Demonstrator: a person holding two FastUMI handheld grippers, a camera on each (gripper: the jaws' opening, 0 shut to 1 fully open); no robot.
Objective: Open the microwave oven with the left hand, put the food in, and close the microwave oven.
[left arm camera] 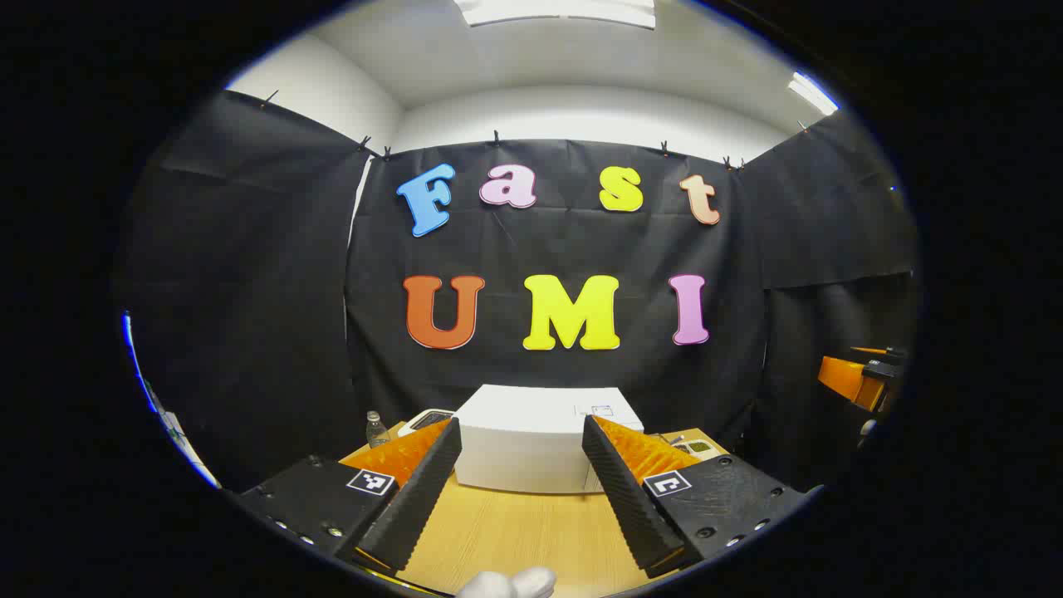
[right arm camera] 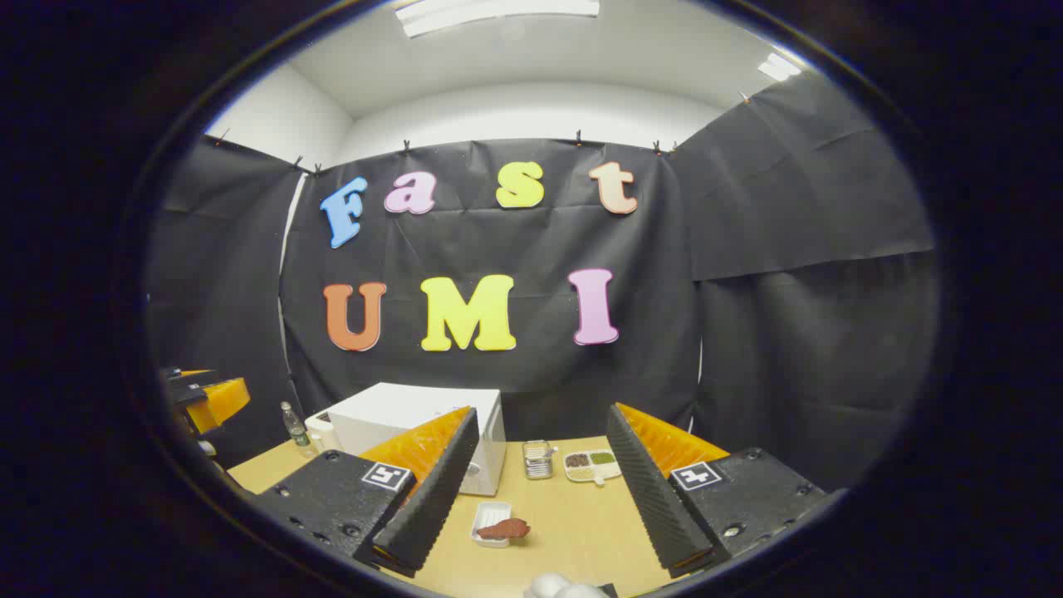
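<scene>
I'm lining the left gripper (left arm camera: 519, 482), jaws wide and empty, on the shut microwave (left arm camera: 536, 448) mid-table, aiming squarely for its door edge, while the right gripper (right arm camera: 540, 490) is idling open above the food tray (right arm camera: 496, 525).

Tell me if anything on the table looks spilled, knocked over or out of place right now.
Nothing stands out. The microwave sits square on the wooden table with its door shut. The small white tray of food lies flat in front of it, nothing spilled around it. The divided dish and the bottle stand upright. Both grippers hover with jaws open.
</scene>
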